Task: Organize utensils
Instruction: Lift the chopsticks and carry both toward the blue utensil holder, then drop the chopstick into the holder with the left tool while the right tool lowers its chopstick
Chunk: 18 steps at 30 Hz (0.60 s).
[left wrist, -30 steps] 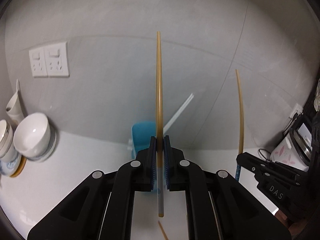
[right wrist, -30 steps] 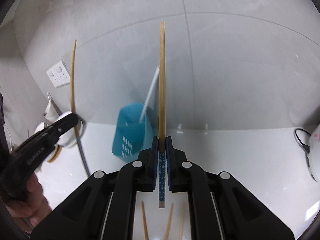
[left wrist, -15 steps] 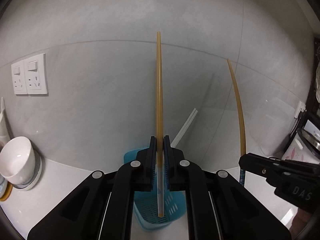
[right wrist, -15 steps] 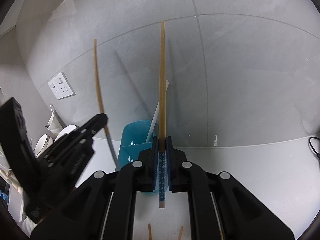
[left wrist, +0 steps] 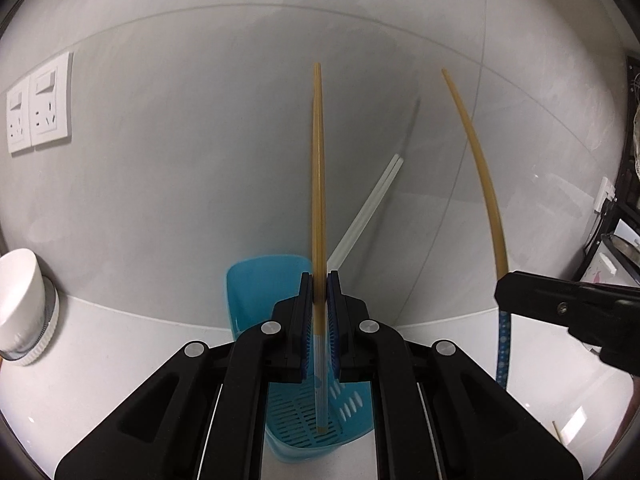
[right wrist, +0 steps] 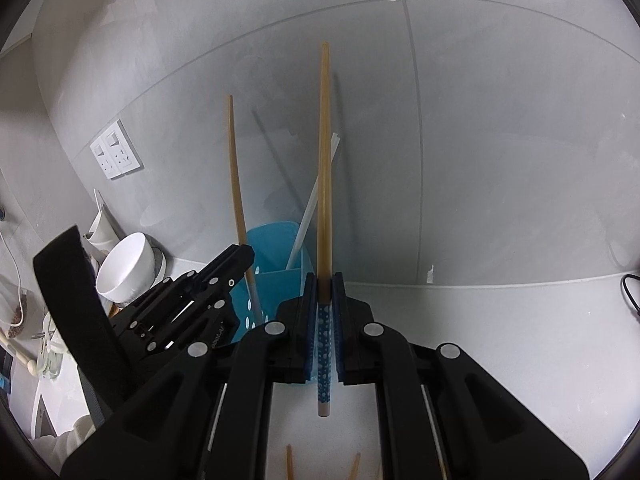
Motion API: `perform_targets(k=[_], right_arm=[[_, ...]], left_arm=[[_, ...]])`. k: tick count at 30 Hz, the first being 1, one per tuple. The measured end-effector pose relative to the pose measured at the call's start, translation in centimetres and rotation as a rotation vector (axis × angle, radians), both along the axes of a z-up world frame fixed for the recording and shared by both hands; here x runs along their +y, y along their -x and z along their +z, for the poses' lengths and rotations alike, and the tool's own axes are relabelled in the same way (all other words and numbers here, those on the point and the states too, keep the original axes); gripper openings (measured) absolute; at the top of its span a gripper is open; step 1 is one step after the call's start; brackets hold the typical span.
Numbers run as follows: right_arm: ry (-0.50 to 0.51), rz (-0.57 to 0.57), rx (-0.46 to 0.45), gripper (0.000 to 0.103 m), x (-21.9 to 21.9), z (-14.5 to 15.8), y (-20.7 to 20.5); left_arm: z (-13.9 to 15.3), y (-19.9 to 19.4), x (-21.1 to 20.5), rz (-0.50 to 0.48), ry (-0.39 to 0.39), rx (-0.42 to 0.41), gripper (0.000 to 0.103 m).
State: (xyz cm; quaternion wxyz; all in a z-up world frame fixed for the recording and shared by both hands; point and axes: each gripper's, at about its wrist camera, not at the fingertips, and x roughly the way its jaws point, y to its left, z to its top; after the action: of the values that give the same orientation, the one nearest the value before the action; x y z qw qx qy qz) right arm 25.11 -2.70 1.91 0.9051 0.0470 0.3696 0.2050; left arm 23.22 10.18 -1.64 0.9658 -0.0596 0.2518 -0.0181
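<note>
Grey wall tiles and a white counter (right wrist: pixel 500 340) frame your work, with the blue utensil holder (left wrist: pixel 260 284) standing against the wall. Your left gripper (left wrist: pixel 319 312) has its jaws clamped narrow on a wooden chopstick with a pale striped handle (left wrist: pixel 318 168), held upright; its lower end hangs inside the holder's mouth, above the slotted bottom, so this one looks ready to be let go. Your right gripper (right wrist: pixel 324 312) is likewise closed tight on a chopstick with a blue dotted handle (right wrist: pixel 325 168), upright and just beside the holder, its lower end over bare counter, not yet over the opening. A white pair of chopsticks (left wrist: pixel 372 208) already leans in the holder, so part of the job seems done. Two more wooden tips (right wrist: pixel 289 460) lie on the counter near you, probably waiting their turn. Off to the left sit a white bowl (right wrist: pixel 126 264) and wall sockets (left wrist: pixel 38 104).
</note>
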Motion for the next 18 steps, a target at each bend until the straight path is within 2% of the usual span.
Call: perform_targets(k=[4, 7, 8, 9, 13, 18], right_arm=[[0.005, 0.001, 0.006, 0.007, 0.5, 0.0, -0.1], [0.004, 0.003, 0.004, 0.007, 0.6, 0.1, 0.0], [0.004, 0.004, 0.003, 0.007, 0.8, 0.1, 0.0], [0.003, 0.006, 0.002, 0.007, 0.8, 0.2, 0.0], [-0.004, 0.020, -0.004, 0.007, 1.0, 0.5, 0.0], [-0.037, 0.048, -0.034, 0.007, 1.4, 1.2, 0.1]], left_arm=[[-0.7, -0.3, -0.3, 0.003, -0.020, 0.014, 0.008], [0.2, -0.7, -0.7, 0.011, -0.017, 0.024, 0.010], [0.3, -0.7, -0.7, 0.014, -0.019, 0.030, 0.015], [0.5, -0.2, -0.6, 0.024, -0.022, 0.035, 0.026], [1.4, 1.4, 0.2, 0.060, -0.037, 0.060, 0.039], [2.2, 2.8, 1.5, 0.097, -0.067, 0.097, 0.067]])
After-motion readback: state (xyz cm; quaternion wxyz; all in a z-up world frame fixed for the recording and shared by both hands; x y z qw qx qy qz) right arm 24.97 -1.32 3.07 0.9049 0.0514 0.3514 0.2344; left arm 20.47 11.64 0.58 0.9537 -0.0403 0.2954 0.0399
